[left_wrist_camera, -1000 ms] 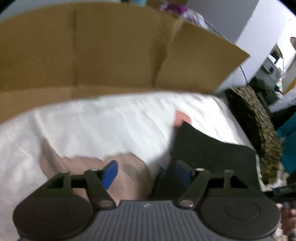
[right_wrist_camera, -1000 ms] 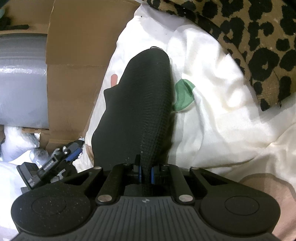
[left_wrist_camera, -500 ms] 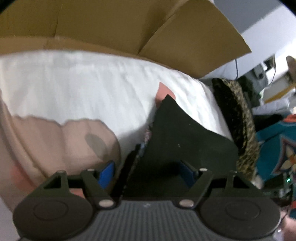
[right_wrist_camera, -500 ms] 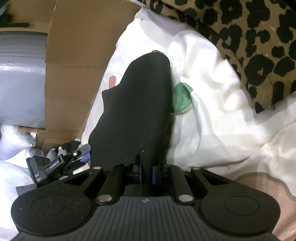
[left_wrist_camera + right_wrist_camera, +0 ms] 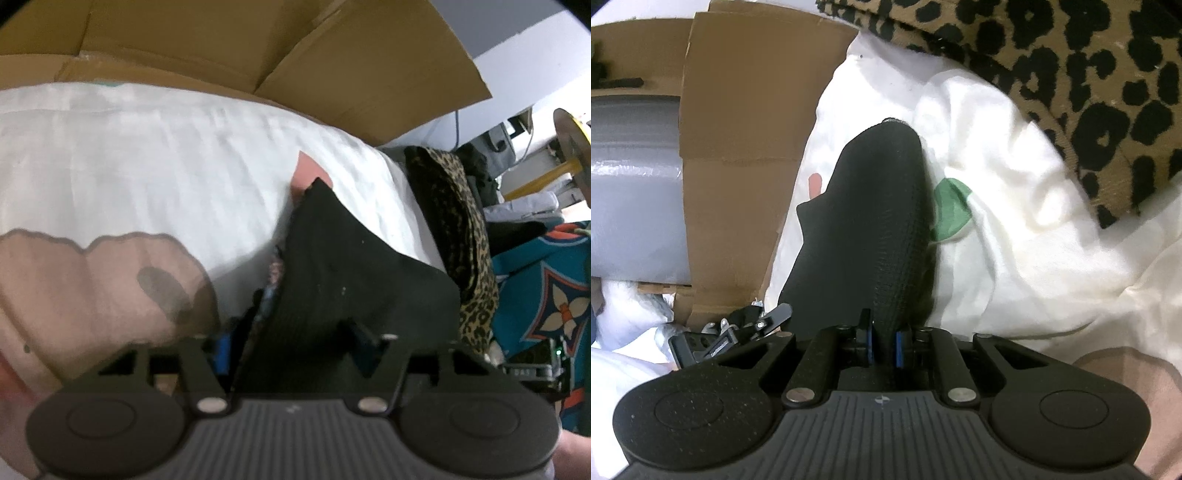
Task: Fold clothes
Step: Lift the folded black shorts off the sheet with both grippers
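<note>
**Black garment on white bedsheet, both grippers on it**

Bed: white sheet (image 5: 155, 155) with pink and green prints, cardboard (image 5: 229, 40) at far edge, leopard-print fabric (image 5: 1071, 74) to the right. Black garment (image 5: 871, 206) lies mid-sheet. Right gripper (image 5: 882, 345) clenched on its near end. Left gripper (image 5: 291, 339) closing, garment between jaws. Only the left view shows room clutter and a teal patterned cloth (image 5: 546, 295).

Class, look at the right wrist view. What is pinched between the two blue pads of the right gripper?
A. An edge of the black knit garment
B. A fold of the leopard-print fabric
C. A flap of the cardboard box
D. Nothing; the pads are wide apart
A: the right gripper has its blue pads nearly together, with the black knit garment running straight down between them.
</note>
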`<state>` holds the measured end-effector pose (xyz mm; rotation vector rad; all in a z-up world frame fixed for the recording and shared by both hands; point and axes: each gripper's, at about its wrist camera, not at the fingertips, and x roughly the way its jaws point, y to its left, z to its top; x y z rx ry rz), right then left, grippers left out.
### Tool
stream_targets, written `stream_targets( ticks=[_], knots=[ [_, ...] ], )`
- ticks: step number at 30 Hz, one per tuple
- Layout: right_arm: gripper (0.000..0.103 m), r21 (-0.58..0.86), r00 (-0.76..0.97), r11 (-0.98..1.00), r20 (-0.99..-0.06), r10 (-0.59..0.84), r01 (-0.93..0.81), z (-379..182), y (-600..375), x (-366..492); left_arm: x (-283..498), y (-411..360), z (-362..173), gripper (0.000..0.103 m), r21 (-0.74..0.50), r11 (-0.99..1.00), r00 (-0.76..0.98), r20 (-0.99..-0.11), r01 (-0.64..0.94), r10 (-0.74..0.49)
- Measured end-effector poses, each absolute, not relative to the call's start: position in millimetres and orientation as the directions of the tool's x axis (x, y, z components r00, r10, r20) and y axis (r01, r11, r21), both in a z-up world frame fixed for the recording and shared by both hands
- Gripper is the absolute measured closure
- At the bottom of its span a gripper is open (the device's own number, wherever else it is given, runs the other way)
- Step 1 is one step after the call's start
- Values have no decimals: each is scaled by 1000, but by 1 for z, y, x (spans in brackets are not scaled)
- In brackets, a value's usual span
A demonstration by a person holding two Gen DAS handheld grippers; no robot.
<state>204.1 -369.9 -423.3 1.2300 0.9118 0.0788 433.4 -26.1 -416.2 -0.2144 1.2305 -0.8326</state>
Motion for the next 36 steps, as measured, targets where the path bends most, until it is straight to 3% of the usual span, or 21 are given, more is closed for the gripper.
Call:
stream_targets(
  ticks=[2, 6, 8, 12, 15, 16, 18, 20, 22, 24, 26, 36],
  knots=[
    [95, 826, 655, 403, -560, 508, 394, -416, -368, 205, 433, -28, -412, 57, -541, 701, 98, -755, 464, -648],
    [95, 827, 656, 403, -559, 508, 392, -408, -366, 204, 434, -31, -404, 58, -522, 711, 105, -767, 471, -632],
    [92, 819, 649, 413, -570, 504, 399, -408, -367, 205, 438, -32, -408, 44, -529, 719, 88, -775, 451, -626],
    [89, 803, 640, 412, -593, 488, 430, -415, -370, 209, 445, -35, -419, 33, -586, 705, 59, -751, 399, -658],
    [69, 802, 651, 408, -594, 472, 436, -419, -373, 210, 445, -40, -422, 19, -609, 686, 47, -734, 399, -678],
    [69, 803, 657, 403, -593, 466, 439, -421, -374, 211, 444, -43, -422, 19, -608, 683, 44, -733, 405, -678],
    [69, 809, 666, 385, -586, 461, 444, -425, -376, 213, 444, -45, -421, 25, -592, 691, 48, -744, 414, -666],
    [69, 815, 669, 373, -578, 468, 443, -430, -375, 216, 445, -46, -420, 40, -584, 699, 51, -751, 413, -658],
    [73, 811, 655, 386, -584, 480, 440, -432, -370, 218, 448, -42, -421, 49, -598, 699, 46, -746, 392, -664],
    [94, 806, 640, 401, -591, 491, 436, -432, -366, 221, 449, -41, -420, 53, -604, 700, 44, -744, 381, -666],
    [95, 795, 635, 429, -604, 482, 430, -425, -363, 223, 449, -42, -414, 62, -596, 702, 43, -750, 389, -660],
    [96, 698, 591, 575, -697, 407, 427, -374, -345, 239, 431, -48, -382, 71, -517, 759, 134, -785, 395, -605]
  ],
)
